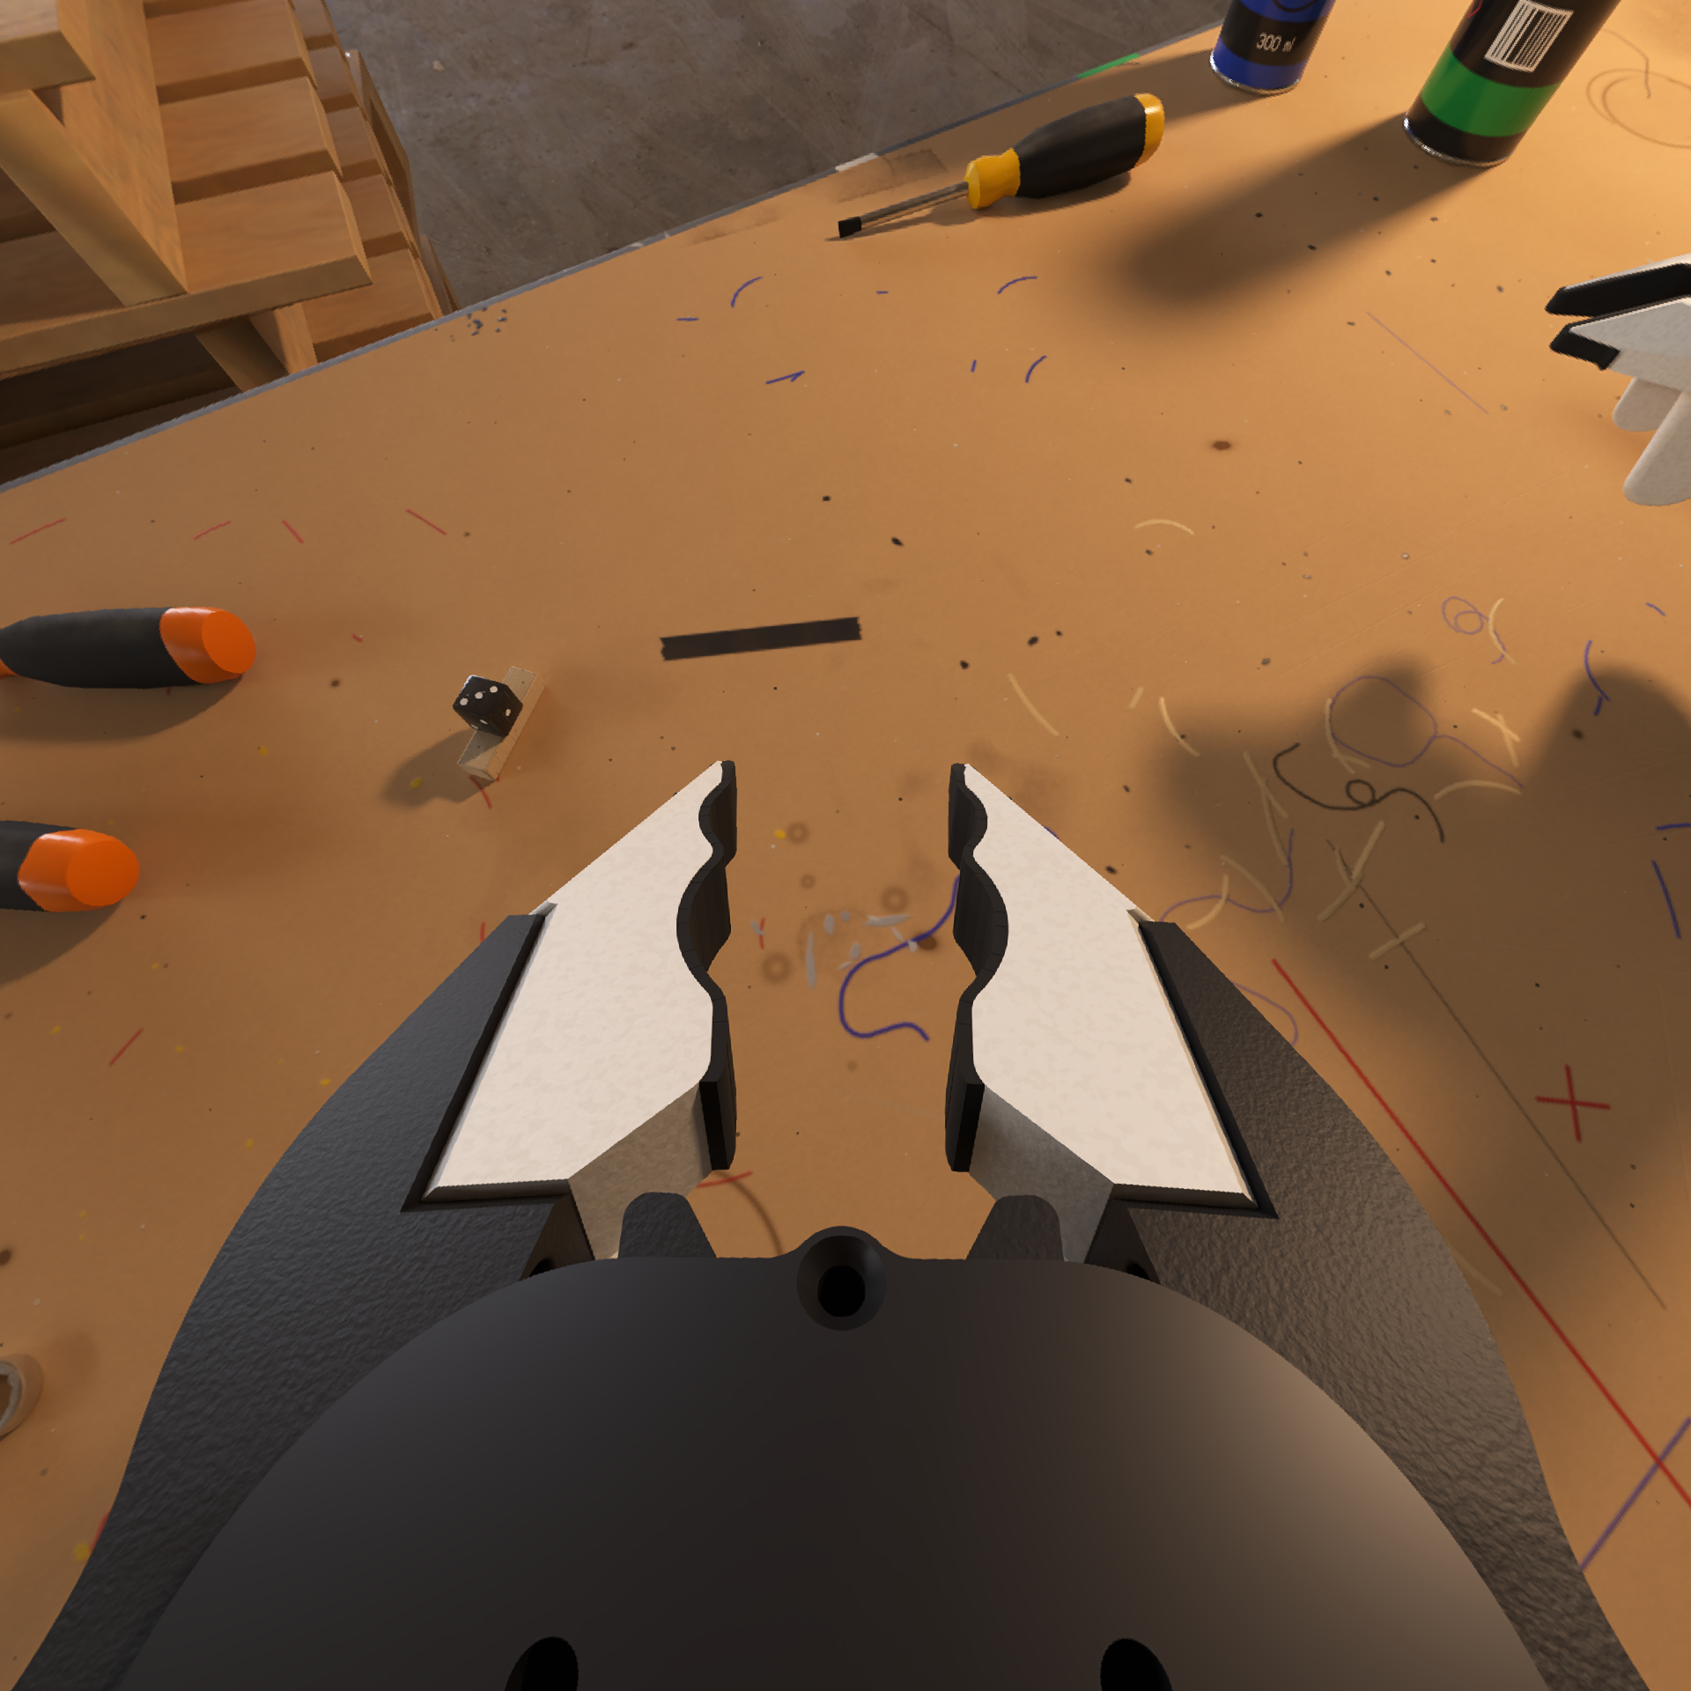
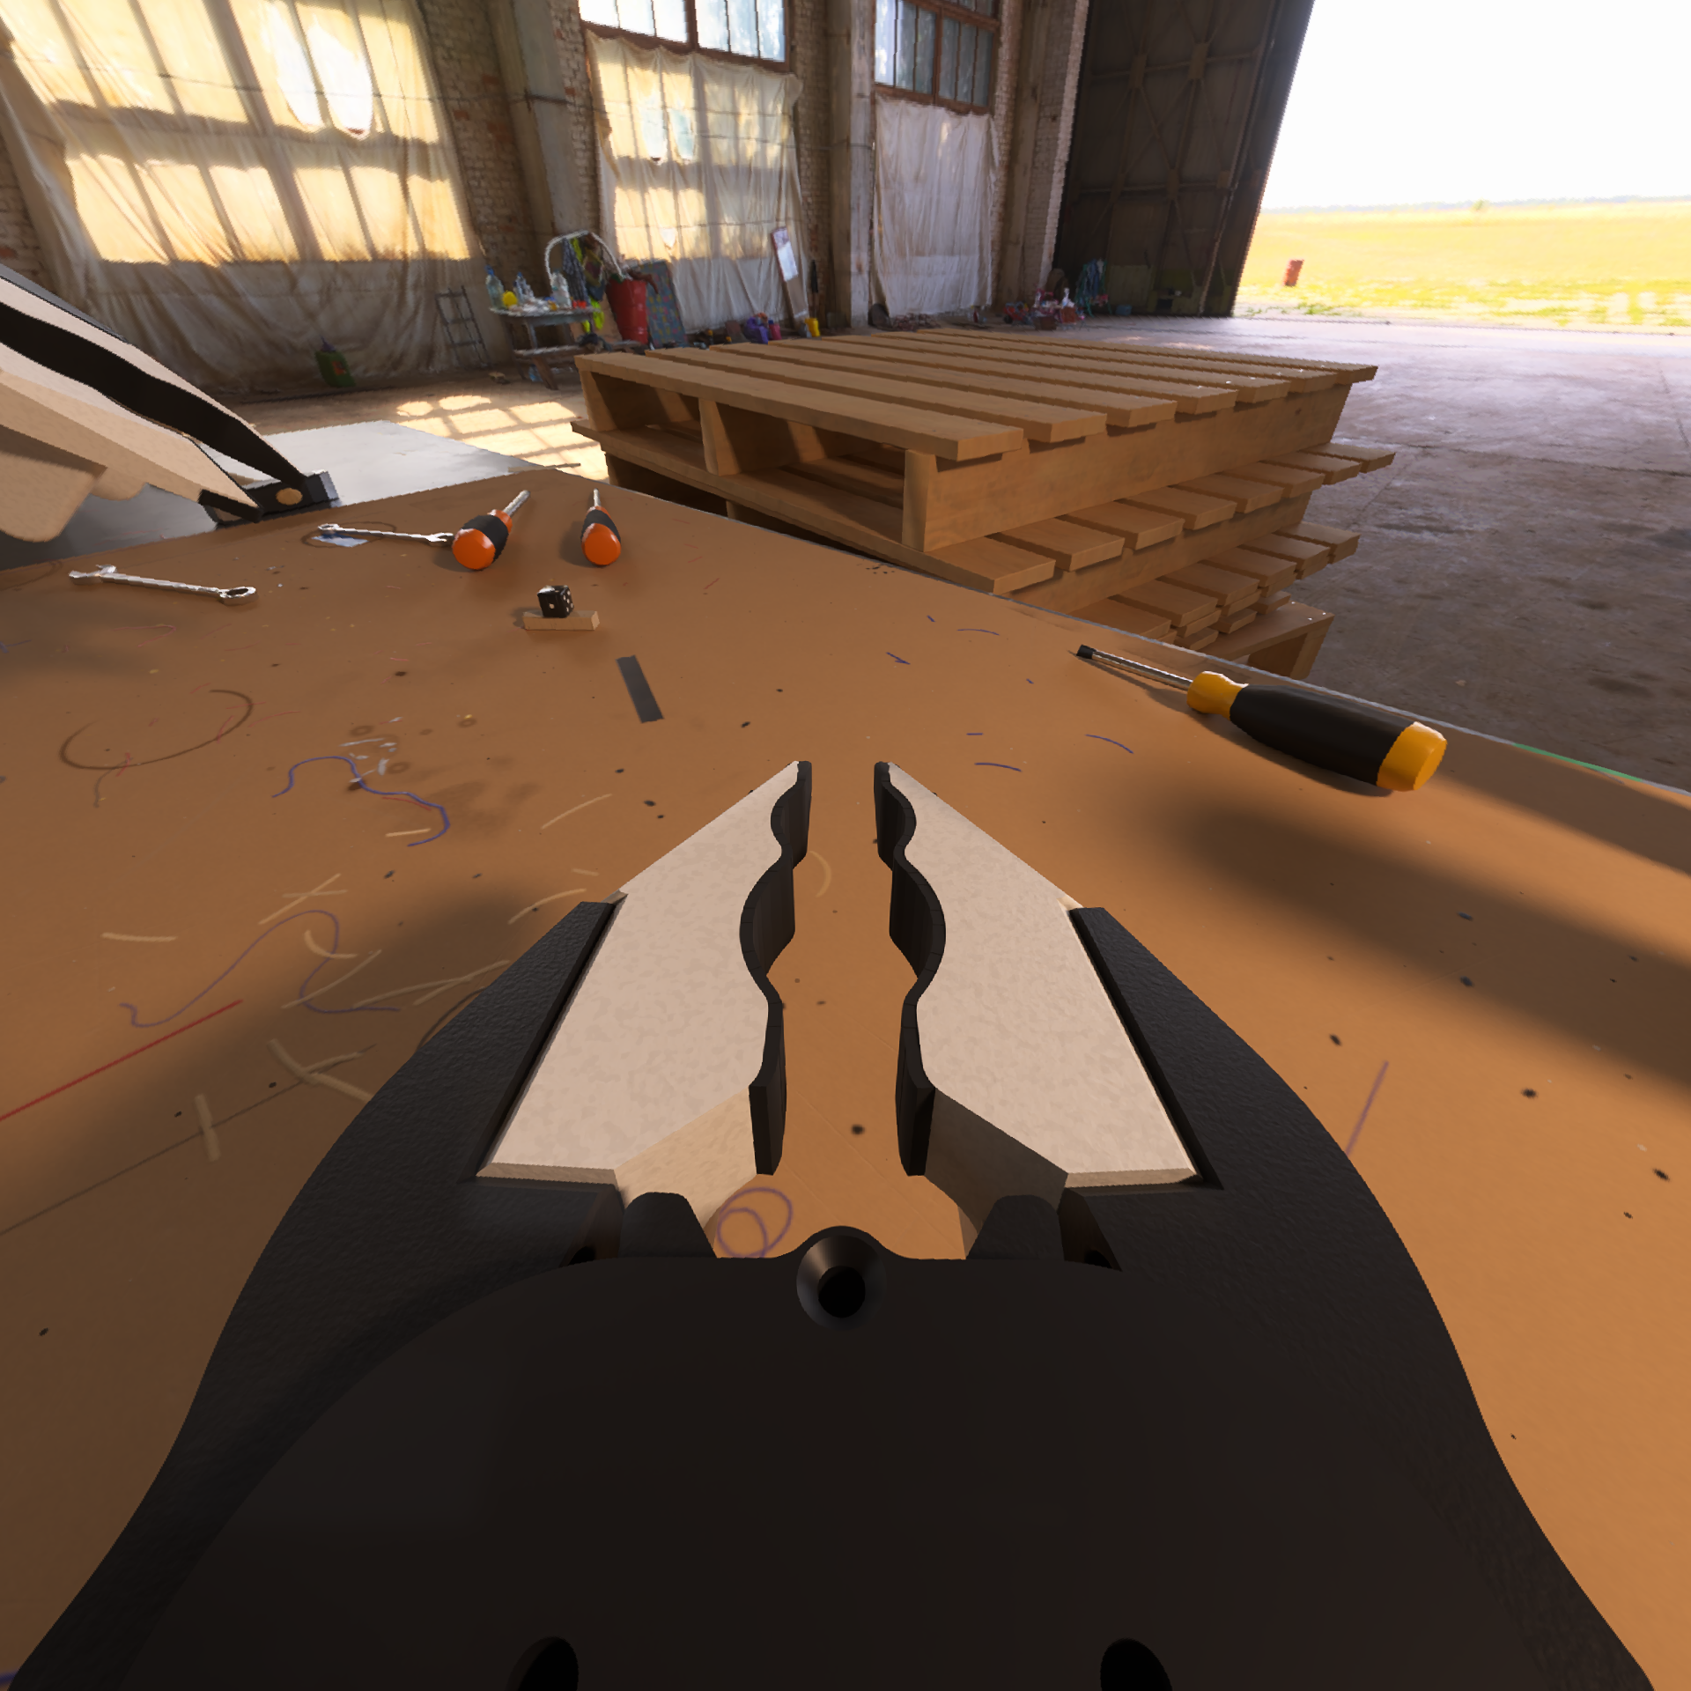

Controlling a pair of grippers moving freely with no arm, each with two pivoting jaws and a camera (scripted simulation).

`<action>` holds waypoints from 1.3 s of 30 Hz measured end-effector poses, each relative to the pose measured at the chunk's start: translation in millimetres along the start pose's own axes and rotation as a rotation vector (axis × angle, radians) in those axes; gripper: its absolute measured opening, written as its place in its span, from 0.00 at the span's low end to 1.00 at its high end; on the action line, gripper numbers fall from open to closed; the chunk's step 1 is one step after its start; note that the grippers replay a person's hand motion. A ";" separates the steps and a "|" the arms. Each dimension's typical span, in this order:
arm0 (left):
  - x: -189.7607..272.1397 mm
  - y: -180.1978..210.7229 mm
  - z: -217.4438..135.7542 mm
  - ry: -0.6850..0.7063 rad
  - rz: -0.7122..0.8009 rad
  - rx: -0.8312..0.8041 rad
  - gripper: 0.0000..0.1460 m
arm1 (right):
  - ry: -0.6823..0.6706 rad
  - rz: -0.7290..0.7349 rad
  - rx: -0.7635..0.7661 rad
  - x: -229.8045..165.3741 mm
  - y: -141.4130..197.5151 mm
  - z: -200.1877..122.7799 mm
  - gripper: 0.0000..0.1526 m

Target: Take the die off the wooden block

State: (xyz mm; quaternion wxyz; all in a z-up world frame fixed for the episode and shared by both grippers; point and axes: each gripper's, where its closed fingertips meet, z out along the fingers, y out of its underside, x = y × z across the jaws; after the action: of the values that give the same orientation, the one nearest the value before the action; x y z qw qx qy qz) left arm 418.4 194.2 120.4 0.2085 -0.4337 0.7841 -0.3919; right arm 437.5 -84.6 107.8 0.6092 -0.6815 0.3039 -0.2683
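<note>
A small black die (image 1: pixel 487 705) with white pips sits on a thin pale wooden block (image 1: pixel 480 756) on the brown table top. In the left wrist view it lies ahead and to the left of my left gripper (image 1: pixel 842 773), which is open, empty and above the table. In the right wrist view the die (image 2: pixel 554 600) on the block (image 2: pixel 560 621) is far ahead and slightly left of my right gripper (image 2: pixel 842 769). This gripper is open with a narrower gap and is empty. Each gripper also shows at the edge of the other's view.
Two orange-tipped screwdrivers (image 1: pixel 128 645) (image 1: pixel 64 865) lie left of the die. A yellow-and-black screwdriver (image 1: pixel 1061 151) and two spray cans (image 1: pixel 1267 41) (image 1: pixel 1501 82) stand near the far edge. Two wrenches (image 2: pixel 165 586) (image 2: pixel 384 533), a black tape strip (image 1: pixel 759 638) and wooden pallets (image 2: pixel 1007 439) beyond the table also show.
</note>
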 end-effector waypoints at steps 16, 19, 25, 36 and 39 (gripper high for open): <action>1.2 10.8 3.0 -0.034 0.022 -0.035 0.32 | -0.057 -0.011 -0.202 -14.3 26.6 9.9 0.05; -8.5 14.6 1.2 -0.084 0.034 -0.052 0.32 | -0.066 -0.053 -0.048 -18.9 4.0 4.6 0.07; -53.4 17.4 -20.2 -0.295 -0.059 -0.060 0.30 | -0.089 -0.072 -0.074 -25.5 7.8 6.6 0.07; -81.5 4.9 -40.3 -0.412 -0.088 -0.052 0.32 | -0.071 -0.086 -0.026 -23.8 1.7 0.7 0.07; -86.6 -2.0 -32.6 -0.390 -0.065 -0.063 0.33 | -0.071 -0.085 -0.026 -23.8 1.7 0.7 0.07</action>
State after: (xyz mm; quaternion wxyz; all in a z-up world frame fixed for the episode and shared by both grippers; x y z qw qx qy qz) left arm 444.2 280.8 140.6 0.3301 -0.5327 0.7263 -0.2822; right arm 421.9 -66.6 106.2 0.5990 -0.7106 0.2564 -0.2655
